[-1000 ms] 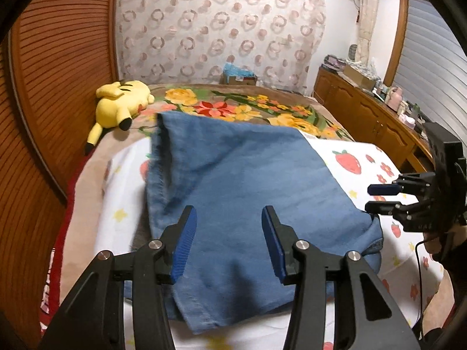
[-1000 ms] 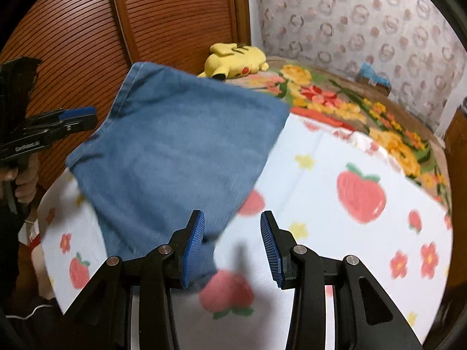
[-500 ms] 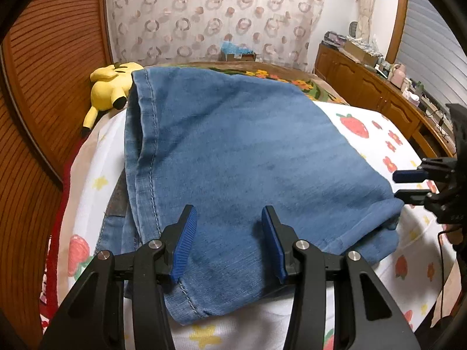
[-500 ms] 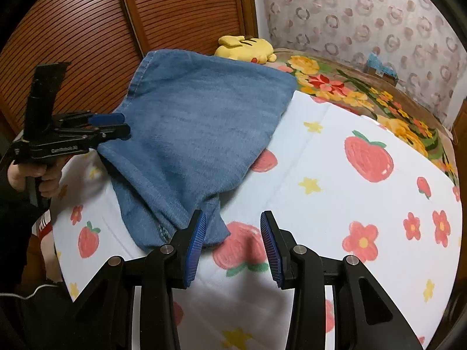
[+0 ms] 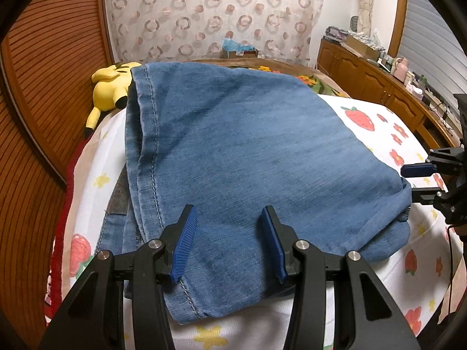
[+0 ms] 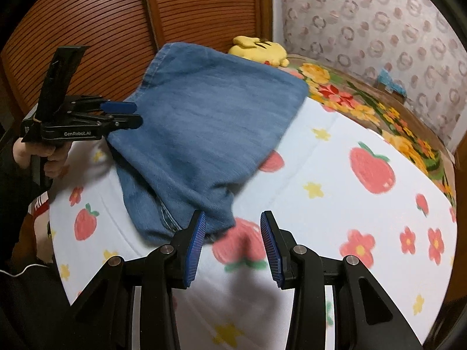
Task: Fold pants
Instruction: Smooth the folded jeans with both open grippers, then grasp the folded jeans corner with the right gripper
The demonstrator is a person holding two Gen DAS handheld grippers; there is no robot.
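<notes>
Strawberry-print bed, folded pants under left tool

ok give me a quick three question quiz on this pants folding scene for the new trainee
1. True or false: both grippers are clamped on the jeans.
2. Multiple choice: the yellow plush toy lies A) on top of the jeans, B) at the far end of the bed by the wooden wall, C) on the cabinet.
3. Short answer: what fruit is printed on the white sheet under the jeans?

Key:
1. False. The left gripper and right gripper are both open, with nothing clamped.
2. B.
3. Strawberries, along with flowers and stars.
</notes>
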